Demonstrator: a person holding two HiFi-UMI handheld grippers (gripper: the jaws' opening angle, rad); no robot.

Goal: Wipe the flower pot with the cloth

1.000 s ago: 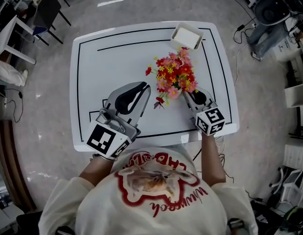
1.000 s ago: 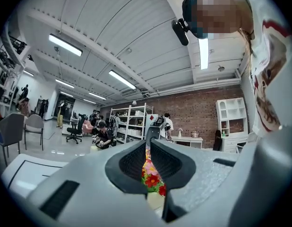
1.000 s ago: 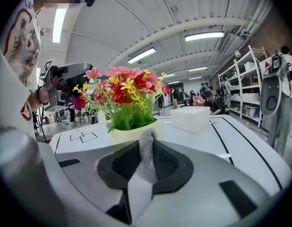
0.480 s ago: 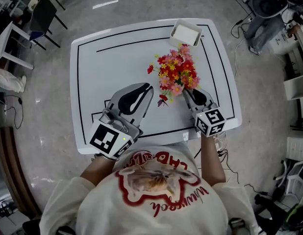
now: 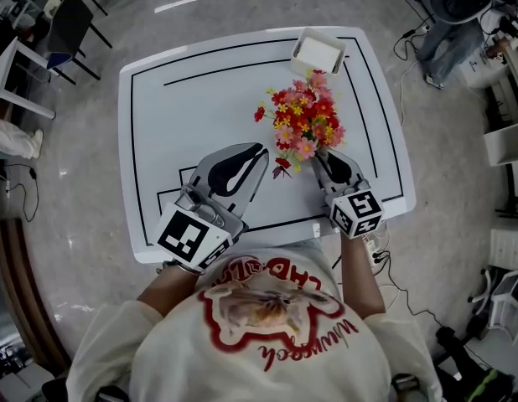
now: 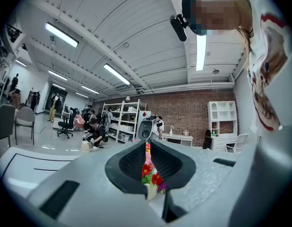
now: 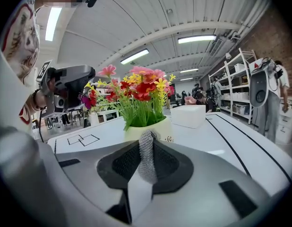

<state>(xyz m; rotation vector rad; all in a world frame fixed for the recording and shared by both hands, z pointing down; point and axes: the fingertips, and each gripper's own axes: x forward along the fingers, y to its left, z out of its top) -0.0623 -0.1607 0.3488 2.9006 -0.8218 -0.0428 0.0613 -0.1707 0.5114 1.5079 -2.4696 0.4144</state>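
While hidden overhead, cloth (image 7: 146,161) shows pinched in right gripper (image 7: 146,138) jaws.

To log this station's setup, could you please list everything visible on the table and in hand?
table: one, white with black lines, under everything.
flower pot: one, white, holding red, pink and yellow flowers, table's right half.
box: one, white, far edge behind the pot.
cloth: one, grey, in the right gripper.
left gripper: one, grey, shut and empty, left of the pot.
right gripper: one, grey, shut on the cloth, near the pot.
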